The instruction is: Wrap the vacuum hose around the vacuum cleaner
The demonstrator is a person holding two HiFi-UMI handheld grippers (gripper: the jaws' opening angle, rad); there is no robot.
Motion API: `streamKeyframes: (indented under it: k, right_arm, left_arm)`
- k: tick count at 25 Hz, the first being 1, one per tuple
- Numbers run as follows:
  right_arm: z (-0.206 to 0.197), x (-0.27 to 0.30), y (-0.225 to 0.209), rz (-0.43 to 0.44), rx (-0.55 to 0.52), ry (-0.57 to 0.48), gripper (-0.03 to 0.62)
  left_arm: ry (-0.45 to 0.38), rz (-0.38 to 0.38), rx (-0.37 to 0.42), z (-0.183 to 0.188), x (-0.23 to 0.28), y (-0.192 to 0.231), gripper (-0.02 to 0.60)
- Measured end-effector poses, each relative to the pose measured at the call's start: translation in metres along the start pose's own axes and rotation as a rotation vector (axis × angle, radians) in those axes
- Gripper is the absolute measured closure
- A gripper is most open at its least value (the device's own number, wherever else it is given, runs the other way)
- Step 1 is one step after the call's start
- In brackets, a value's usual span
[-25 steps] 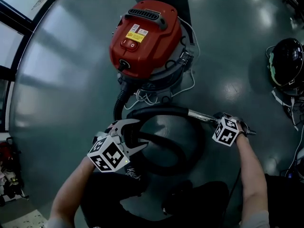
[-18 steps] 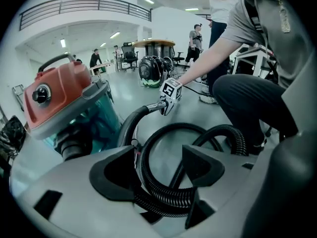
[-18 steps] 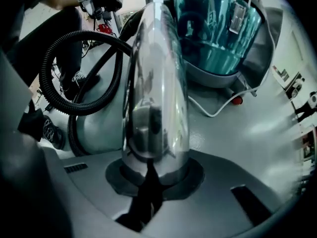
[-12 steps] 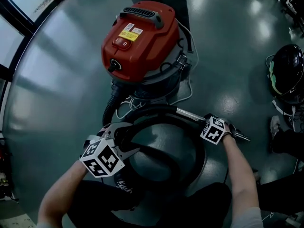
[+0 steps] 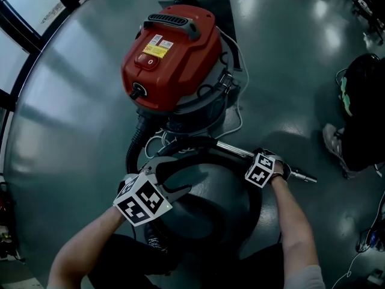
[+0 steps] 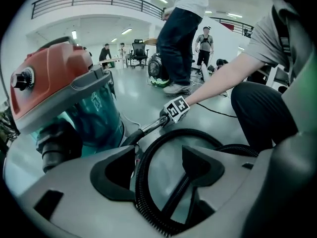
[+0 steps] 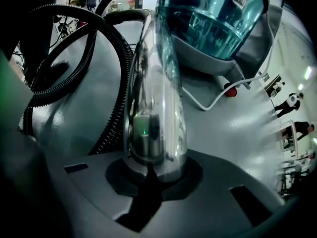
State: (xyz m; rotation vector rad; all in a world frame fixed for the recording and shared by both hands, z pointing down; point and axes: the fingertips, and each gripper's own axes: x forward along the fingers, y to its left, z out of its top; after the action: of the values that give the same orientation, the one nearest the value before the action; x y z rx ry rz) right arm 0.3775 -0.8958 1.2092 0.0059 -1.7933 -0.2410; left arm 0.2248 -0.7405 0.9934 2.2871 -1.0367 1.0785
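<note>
Red-topped vacuum cleaner (image 5: 174, 59) w/ teal see-through drum stands upright on a glossy grey floor (image 5: 72, 101), top ctr of head view. Black ribbed hose (image 5: 131, 149) leaves the inlet at the unit's front, drops toward the floor and runs in one wide loop in front of the unit, btwn it and the person; it is not around the body. Hose ends in a chrome wand (image 5: 231, 149), which runs out to the right in head view. R tool (image 7: 156, 160): jaws pressed onto the chrome wand, pinching it partway along. L tool (image 6: 161, 167): jaws spread wide; hose loop passes btwn them, close to one pad; pad contact cannot be confirmed. White cable (image 7: 214, 103) lies on the floor beside the drum base.
</note>
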Motion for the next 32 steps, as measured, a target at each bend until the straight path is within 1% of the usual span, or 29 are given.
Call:
streamKeyframes:
  k: [5, 7, 11, 15, 18, 19, 21, 22, 23, 25, 29, 32]
  right_arm:
    - [-0.003, 0.010, 0.000, -0.028, -0.011, 0.024, 0.548]
    - [-0.003, 0.011, -0.003, -0.030, -0.015, 0.025, 0.548]
    - [-0.004, 0.013, -0.002, -0.022, -0.008, 0.027, 0.547]
    - [-0.003, 0.012, 0.002, -0.003, 0.006, 0.025, 0.545]
    - [-0.004, 0.006, 0.002, 0.014, 0.049, 0.009, 0.497]
    - [-0.003, 0.004, 0.002, 0.018, 0.057, 0.002, 0.466]
    - [0.003, -0.002, 0.002, 0.025, 0.052, -0.015, 0.419]
    - [0.006, -0.006, 0.003, 0.030, 0.048, -0.024, 0.372]
    - [0.009, -0.012, 0.004, 0.038, 0.044, -0.034, 0.341]
    - [0.015, -0.025, 0.008, 0.056, 0.040, -0.051, 0.311]
    - [0.019, -0.049, 0.019, 0.080, 0.029, -0.066, 0.310]
    - [0.029, -0.071, 0.014, 0.044, 0.081, -0.121, 0.310]
  left_arm:
    - [-0.005, 0.006, 0.027, 0.005, 0.003, 0.006, 0.279]
    - [0.001, 0.005, 0.016, 0.003, 0.006, 0.009, 0.279]
    - [0.022, 0.006, -0.032, -0.005, 0.014, 0.018, 0.279]
    - [0.071, 0.019, -0.029, -0.010, 0.026, 0.023, 0.279]
    - [0.096, 0.013, -0.007, -0.006, 0.037, 0.020, 0.279]
    - [0.102, 0.011, 0.000, -0.005, 0.040, 0.019, 0.279]
    - [0.113, 0.014, 0.008, -0.004, 0.046, 0.020, 0.279]
    - [0.120, 0.017, 0.011, -0.004, 0.049, 0.021, 0.279]
    - [0.127, 0.021, 0.014, -0.004, 0.052, 0.022, 0.279]
    - [0.148, 0.028, 0.025, -0.005, 0.058, 0.024, 0.279]
    - [0.185, 0.031, 0.054, -0.007, 0.069, 0.025, 0.279]
    - [0.184, 0.024, 0.070, -0.004, 0.076, 0.024, 0.279]
